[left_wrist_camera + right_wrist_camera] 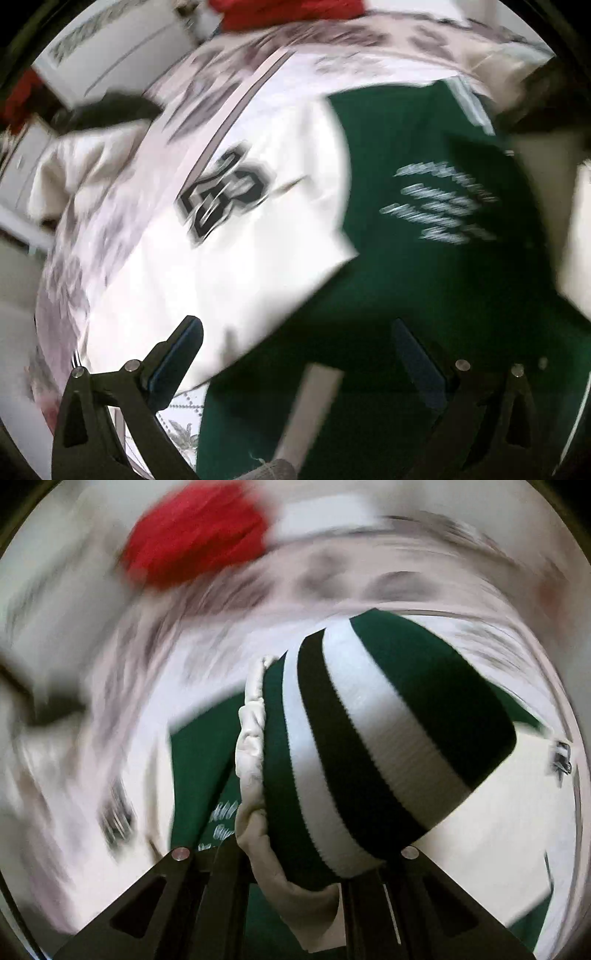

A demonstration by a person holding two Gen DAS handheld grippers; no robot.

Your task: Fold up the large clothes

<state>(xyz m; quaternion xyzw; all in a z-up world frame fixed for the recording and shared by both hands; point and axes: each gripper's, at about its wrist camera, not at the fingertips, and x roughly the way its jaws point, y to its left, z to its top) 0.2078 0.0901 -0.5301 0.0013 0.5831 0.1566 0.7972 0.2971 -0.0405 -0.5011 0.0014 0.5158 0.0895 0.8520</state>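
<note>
Right claw [295,867] clamps the jacket's striped cuff [369,746].

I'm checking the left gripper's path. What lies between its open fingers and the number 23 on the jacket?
Only the white sleeve of the jacket lies between the left gripper and the number 23. The left wrist view shows it, blurred.

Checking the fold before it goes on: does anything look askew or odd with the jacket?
Nothing damaged. The right tongs are shut on the striped cuff, lifting that sleeve clear of the green jacket. The white sleeve with the number lies spread sideways, not folded. The left tongs hang open, holding nothing.
</note>
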